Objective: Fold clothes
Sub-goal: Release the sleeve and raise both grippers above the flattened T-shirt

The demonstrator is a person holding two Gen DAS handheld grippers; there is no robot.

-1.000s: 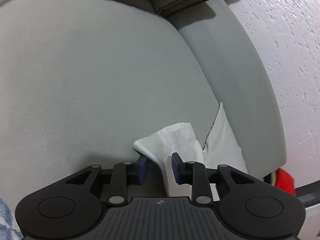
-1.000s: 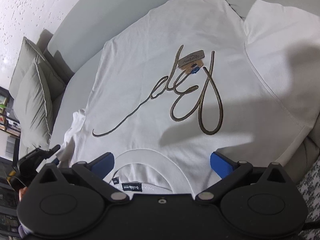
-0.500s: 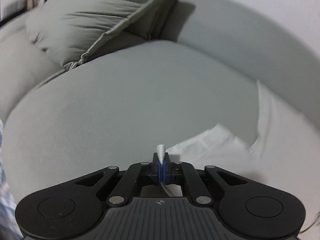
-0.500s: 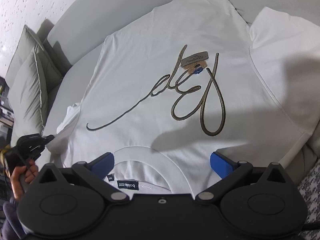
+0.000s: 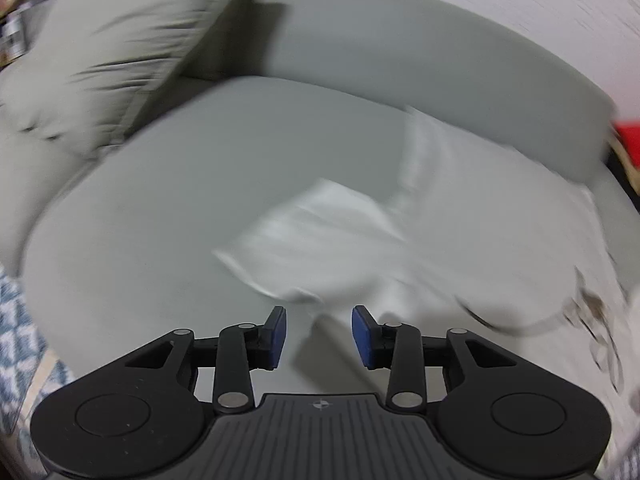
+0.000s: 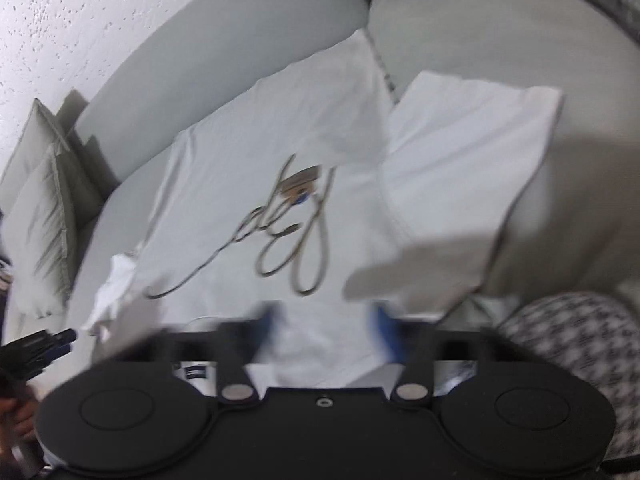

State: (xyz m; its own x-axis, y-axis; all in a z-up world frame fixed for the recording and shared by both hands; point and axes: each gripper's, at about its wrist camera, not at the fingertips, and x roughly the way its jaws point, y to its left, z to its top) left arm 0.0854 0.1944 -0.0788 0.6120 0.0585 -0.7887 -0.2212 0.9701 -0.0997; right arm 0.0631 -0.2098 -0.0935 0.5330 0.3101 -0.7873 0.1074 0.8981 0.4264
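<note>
A white T-shirt with a brown script print lies spread flat on the grey sofa seat. One sleeve is spread at the right, the other sleeve lies crumpled at the left. My left gripper is open and empty, just short of the crumpled sleeve. It also shows at the lower left of the right wrist view. My right gripper is blurred, its fingers apart, over the shirt near the collar.
Grey cushions lean at the sofa's left end, also seen in the right wrist view. The sofa backrest runs along a white wall. A houndstooth fabric is at the right. A patterned rug is at the left.
My left gripper, which pinched the left sleeve half a second ago, has opened and pulled back, leaving the sleeve on the seat. My right gripper's fingers have come closer together and the view has swung.
</note>
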